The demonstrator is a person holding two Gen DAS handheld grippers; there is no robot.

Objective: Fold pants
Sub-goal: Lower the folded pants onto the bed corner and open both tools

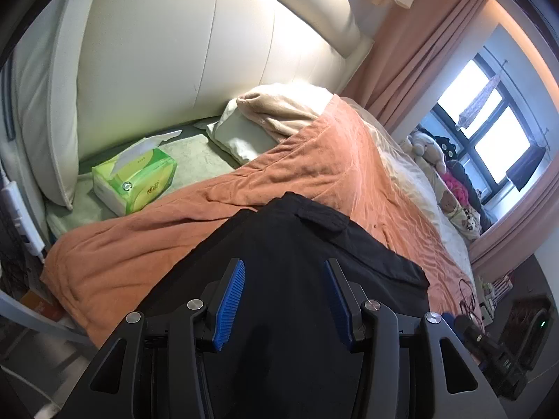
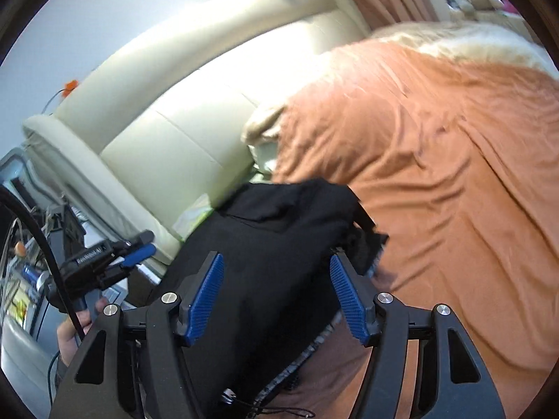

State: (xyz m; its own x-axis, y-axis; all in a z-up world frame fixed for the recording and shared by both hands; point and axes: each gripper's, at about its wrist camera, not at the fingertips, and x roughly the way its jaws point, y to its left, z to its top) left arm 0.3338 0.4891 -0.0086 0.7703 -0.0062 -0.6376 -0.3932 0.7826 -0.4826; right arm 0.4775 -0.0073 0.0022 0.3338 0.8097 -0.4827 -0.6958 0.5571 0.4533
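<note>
**Black pants on the bed, both claws parted above them**

Left wrist view. The left claw (image 1: 284,272) stood with its blue pads (image 1: 229,305) set apart, and nothing was pinched between them; the black pants (image 1: 304,244) lay beneath and beyond the pads, spread over the orange blanket (image 1: 314,167) of the bed. A flap at the far end of the pants lay near the blanket's fold. A green tissue pack (image 1: 134,181) sat on the pale green sheet (image 1: 195,153) beside the blanket's edge, near the cream headboard (image 1: 209,45). A pillow (image 1: 241,136) lay against the headboard, partly under a beige cover. Pink curtains (image 1: 412,52) framed a window (image 1: 489,118) at the right.

Right wrist view. The right claw (image 2: 276,269) likewise had its blue pads (image 2: 204,300) held apart, gripping nothing; the bunched pants (image 2: 279,230) lay between and beyond them, on the near edge of the orange blanket (image 2: 436,174), somewhat blurred. The left claw (image 2: 139,246) appeared at the left of the pants, carried by a hand (image 2: 75,331); whether it touched the cloth could not be told. The headboard (image 2: 174,146) rose behind.
</note>
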